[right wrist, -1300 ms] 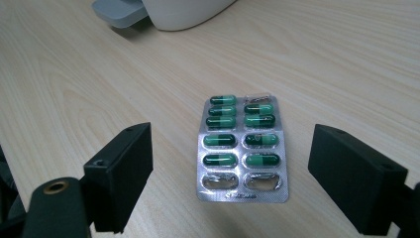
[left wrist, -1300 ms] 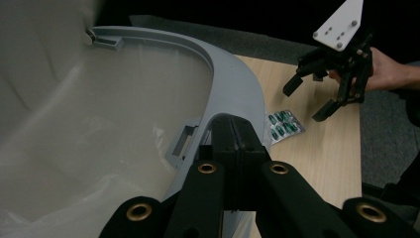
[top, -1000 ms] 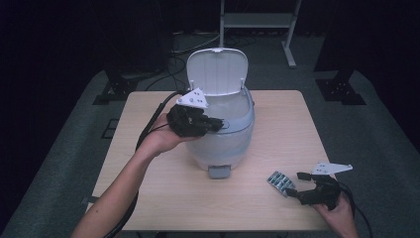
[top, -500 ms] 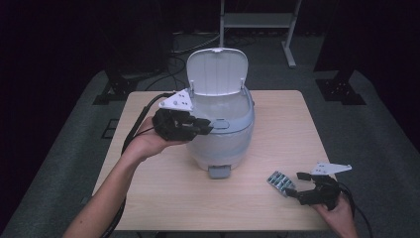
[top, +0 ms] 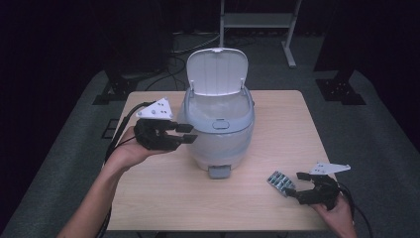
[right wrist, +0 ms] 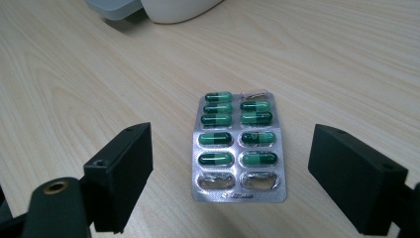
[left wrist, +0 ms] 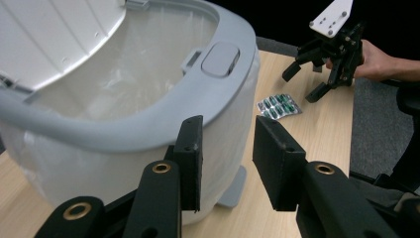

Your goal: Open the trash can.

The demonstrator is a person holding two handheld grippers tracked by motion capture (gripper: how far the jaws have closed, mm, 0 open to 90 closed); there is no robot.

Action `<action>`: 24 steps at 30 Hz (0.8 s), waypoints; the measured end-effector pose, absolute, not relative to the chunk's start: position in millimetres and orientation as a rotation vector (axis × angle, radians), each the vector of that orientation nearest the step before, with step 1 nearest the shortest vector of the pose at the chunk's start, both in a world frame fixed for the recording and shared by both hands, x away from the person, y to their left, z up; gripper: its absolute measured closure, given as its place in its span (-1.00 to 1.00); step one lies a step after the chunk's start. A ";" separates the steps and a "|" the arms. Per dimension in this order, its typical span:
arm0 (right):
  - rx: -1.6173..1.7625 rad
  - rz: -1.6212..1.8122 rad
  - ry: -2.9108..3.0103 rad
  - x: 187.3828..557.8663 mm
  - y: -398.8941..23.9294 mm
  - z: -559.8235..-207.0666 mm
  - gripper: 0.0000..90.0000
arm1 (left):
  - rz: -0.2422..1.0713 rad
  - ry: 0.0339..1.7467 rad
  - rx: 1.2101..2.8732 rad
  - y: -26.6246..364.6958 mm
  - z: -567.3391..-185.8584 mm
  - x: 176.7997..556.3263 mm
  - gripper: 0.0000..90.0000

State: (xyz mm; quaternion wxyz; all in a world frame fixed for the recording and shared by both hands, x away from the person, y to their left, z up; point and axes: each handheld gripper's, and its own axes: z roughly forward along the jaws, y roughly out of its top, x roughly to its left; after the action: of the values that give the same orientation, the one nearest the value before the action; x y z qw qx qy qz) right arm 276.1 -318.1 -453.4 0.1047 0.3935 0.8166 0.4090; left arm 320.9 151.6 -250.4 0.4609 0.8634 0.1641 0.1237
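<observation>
Lying flat on the wooden table (top: 148, 208), near its front right corner, the blister pack (top: 281, 182) of green capsules is sitting just in front of my right gripper (top: 303, 190). In the right gripper view I am seeing the blister pack (right wrist: 238, 148) between the two black jaws, but the jaws are standing wide apart and are not touching it; two pockets at the near end are looking empty and crushed. My right hand (top: 337, 210) is resting low at the table edge. To the left of the pack, well apart from it, the white bin (top: 218, 139) is standing in the middle of the table with its lid (top: 217, 71) tilted up and open, and a thin clear bag (left wrist: 133, 74) is lining the inside. A small grey pedal (top: 219, 171) is sticking out at its base. My left gripper (top: 187, 134) is hovering just beside the left wall of the bin; its jaws have just been opening, they are now partly spread, and nothing is between them.
</observation>
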 end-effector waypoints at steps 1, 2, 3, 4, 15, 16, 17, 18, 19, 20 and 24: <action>1.161 1.203 2.408 276.1 -317.5 -453.6 -0.65 | 0.302 0.405 2.126 153.5 -251.2 320.4 0.41; 1.161 1.201 2.409 276.1 -317.0 -453.7 -0.65 | 0.301 0.411 2.123 156.2 -253.0 319.4 0.41; 1.159 1.197 2.411 276.2 -316.5 -453.8 -0.65 | 0.299 0.415 2.119 157.7 -254.3 318.9 0.39; 1.157 1.196 2.411 276.3 -316.3 -453.9 -0.64 | 0.300 0.420 2.120 159.7 -256.0 318.4 0.38; 1.153 1.162 2.423 277.9 -310.2 -456.4 -0.65 | 0.293 0.470 2.119 181.1 -283.7 315.8 0.22; 1.151 1.161 2.424 277.9 -309.7 -456.5 -0.65 | 0.294 0.473 2.120 182.7 -286.6 315.4 0.20; 1.150 1.160 2.424 277.9 -309.5 -456.5 -0.65 | 0.292 0.475 2.118 184.2 -289.6 315.1 0.18; 1.148 1.160 2.424 277.8 -309.2 -456.7 -0.64 | 0.287 0.477 2.120 185.9 -292.5 315.0 0.17; 1.148 1.156 2.422 277.8 -309.1 -457.0 -0.65 | 0.283 0.479 2.118 187.7 -295.5 315.0 0.16; 1.148 1.155 2.421 278.1 -308.9 -457.4 -0.65 | 0.282 0.486 2.115 189.4 -298.4 314.7 0.16; 1.156 1.145 2.424 278.7 -308.2 -458.6 -0.65 | 0.284 0.512 2.111 195.8 -309.3 313.9 0.08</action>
State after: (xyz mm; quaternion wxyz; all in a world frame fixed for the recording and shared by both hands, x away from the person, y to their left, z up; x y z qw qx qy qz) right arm 278.7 -308.2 -458.6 0.1109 0.3935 0.8252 0.3897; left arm 313.9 195.8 -309.3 0.4576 0.8568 0.2079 0.1153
